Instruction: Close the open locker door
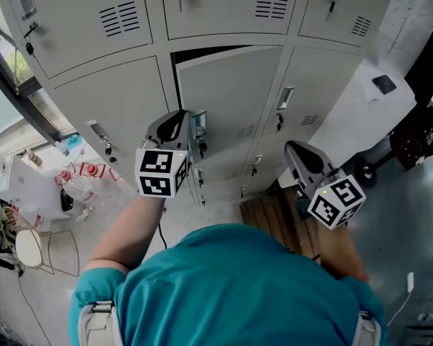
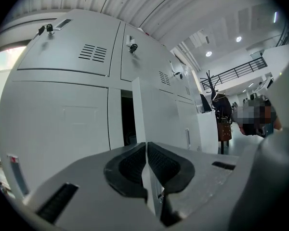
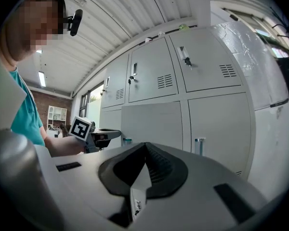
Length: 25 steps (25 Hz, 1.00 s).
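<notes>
The open locker door (image 1: pixel 231 85) is the middle one of the grey bank and stands slightly ajar, with a dark gap along its top edge. In the left gripper view the door (image 2: pixel 151 114) swings out beside the dark opening (image 2: pixel 127 119). My left gripper (image 1: pixel 179 122) hangs just left of the door's handle (image 1: pixel 199 127), its pads (image 2: pixel 135 165) pressed together with nothing between them. My right gripper (image 1: pixel 297 151) is lower right, in front of the neighbouring locker, and its jaws (image 3: pixel 145 170) are shut and empty too. It sees the left gripper (image 3: pixel 98 137) from the side.
Closed lockers (image 1: pixel 108 20) surround the open one, with keys and handles sticking out. A white counter (image 1: pixel 361 107) stands at the right, a wooden pallet (image 1: pixel 274 215) on the floor below. Bottles and clutter (image 1: pixel 79 179) and a wire stool (image 1: pixel 40 247) sit at the left.
</notes>
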Tool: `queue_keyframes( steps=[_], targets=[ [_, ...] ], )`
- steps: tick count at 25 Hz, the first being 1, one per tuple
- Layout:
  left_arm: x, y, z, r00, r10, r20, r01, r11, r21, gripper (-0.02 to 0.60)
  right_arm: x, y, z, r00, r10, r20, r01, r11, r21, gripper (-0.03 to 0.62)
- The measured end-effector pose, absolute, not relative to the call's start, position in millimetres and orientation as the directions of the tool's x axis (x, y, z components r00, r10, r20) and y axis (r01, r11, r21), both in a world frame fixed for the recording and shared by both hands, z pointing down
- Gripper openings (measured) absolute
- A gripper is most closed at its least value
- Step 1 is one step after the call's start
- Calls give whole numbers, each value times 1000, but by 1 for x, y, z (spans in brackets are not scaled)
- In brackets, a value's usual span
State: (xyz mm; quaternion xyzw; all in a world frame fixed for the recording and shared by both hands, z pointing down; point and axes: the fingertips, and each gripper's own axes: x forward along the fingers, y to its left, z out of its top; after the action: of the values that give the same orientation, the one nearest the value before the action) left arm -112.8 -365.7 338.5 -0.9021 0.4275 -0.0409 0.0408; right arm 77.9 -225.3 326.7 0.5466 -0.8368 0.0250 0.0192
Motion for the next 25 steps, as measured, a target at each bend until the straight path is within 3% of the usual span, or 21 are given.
queue_keyframes(
  steps=[11,25],
  targets=[
    [-116,-400,336,617,-787,-1,-771,-604,-202,20,60,-239,331,-353,-932,81,-936,353,-16,-2],
    [-105,-422,346,506,-860,-65,-658,-336,-674,20,62,-239,338,-298,-949,105,-954,298,-20,-1]
  ],
)
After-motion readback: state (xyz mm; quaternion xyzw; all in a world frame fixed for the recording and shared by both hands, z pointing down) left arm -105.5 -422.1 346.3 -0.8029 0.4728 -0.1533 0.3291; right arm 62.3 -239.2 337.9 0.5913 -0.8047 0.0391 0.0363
